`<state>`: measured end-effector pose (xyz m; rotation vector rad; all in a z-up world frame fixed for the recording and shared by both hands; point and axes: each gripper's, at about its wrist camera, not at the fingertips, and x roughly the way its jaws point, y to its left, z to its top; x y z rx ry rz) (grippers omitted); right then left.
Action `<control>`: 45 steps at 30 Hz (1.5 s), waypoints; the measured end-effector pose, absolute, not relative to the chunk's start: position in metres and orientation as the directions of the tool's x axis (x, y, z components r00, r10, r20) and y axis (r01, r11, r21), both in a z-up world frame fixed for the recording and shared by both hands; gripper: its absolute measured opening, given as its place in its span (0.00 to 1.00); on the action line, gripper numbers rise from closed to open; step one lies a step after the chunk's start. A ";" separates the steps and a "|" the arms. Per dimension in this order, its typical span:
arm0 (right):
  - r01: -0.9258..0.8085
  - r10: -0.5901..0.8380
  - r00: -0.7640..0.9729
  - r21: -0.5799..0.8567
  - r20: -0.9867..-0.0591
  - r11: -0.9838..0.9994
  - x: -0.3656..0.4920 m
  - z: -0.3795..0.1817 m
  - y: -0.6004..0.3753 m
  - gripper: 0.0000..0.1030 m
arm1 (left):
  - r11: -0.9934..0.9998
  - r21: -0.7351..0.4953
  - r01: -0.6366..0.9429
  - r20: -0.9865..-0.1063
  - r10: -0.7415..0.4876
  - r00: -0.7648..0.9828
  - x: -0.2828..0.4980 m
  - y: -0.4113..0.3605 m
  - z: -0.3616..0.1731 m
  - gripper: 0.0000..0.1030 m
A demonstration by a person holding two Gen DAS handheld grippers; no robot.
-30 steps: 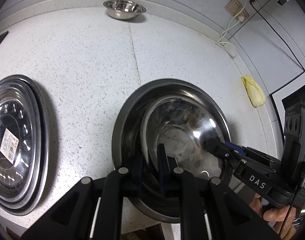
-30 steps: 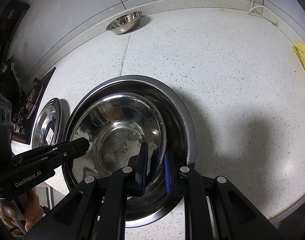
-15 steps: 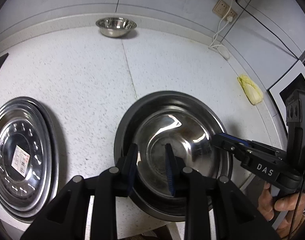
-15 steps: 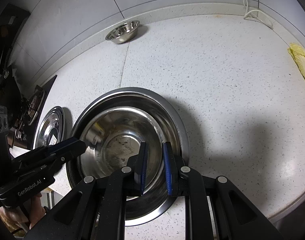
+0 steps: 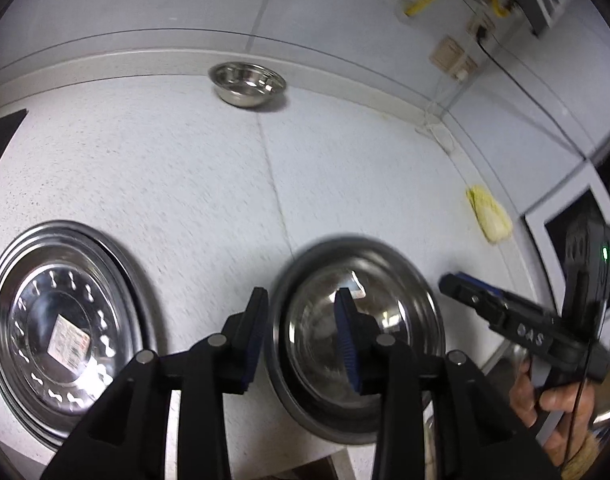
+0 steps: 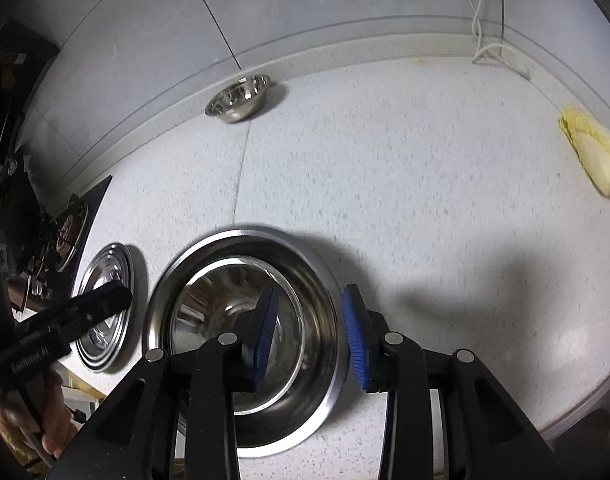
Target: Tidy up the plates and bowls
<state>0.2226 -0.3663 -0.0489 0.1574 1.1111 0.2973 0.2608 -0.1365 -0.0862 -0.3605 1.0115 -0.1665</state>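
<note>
Two shiny metal bowls sit nested on the white speckled counter. One small metal bowl waits by the wall. Stacked round metal plates lie left. The left gripper and right gripper have just been opening; both hold nothing.

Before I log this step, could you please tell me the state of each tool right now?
Left tool: open, jaws just opening, holding nothing.
Right tool: open, jaws just opening, holding nothing.

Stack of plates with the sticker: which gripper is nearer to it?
Left. The left gripper hangs between the stack of plates and the nested bowls; the right gripper is over the bowls' far side.
</note>
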 end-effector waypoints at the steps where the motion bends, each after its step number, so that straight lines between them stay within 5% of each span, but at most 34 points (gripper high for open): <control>1: -0.161 0.314 0.416 0.270 -0.854 0.949 0.226 -0.046 -0.365 0.34 | 0.924 -0.378 -0.048 -0.796 -0.298 0.527 0.267 -0.129 -0.084 0.32; 19: -0.266 0.353 0.456 0.253 -0.817 0.930 0.360 -0.017 -0.270 0.45 | 0.884 -0.426 -0.193 -0.799 -0.267 0.539 0.434 -0.026 -0.088 0.32; 30: -0.112 0.370 0.404 0.356 -0.836 0.928 0.490 -0.085 -0.224 0.45 | 0.817 -0.504 -0.281 -0.788 -0.302 0.536 0.548 0.007 -0.137 0.32; 45: -0.095 0.356 0.373 0.347 -0.857 0.933 0.535 -0.136 -0.212 0.44 | 0.805 -0.499 -0.321 -0.808 -0.297 0.509 0.592 0.012 -0.174 0.32</control>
